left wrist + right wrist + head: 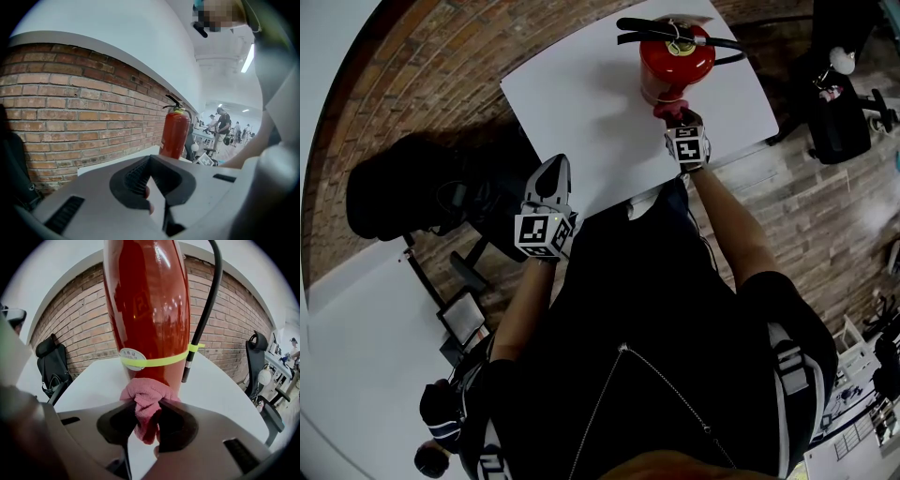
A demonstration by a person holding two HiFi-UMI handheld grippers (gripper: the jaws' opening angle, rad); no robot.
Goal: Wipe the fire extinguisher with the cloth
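A red fire extinguisher (675, 54) with a black hose stands upright at the far side of the white table (581, 103). My right gripper (684, 131) is shut on a pink cloth (669, 110) and holds it against the cylinder's lower front. In the right gripper view the bunched cloth (147, 397) touches the extinguisher (150, 310) just below a yellow band (161, 362); the right gripper (145, 411) pinches the cloth. My left gripper (551, 178) hovers over the table's near edge, shut and empty. The left gripper (151, 161) faces the extinguisher (176, 133) from a distance.
A black chair with a bag (403, 187) stands left of the table, and another office chair (839, 112) stands to the right. The hose (201, 324) hangs down the extinguisher's right side. People (222, 124) work at desks far behind. A brick wall (70, 108) runs behind the table.
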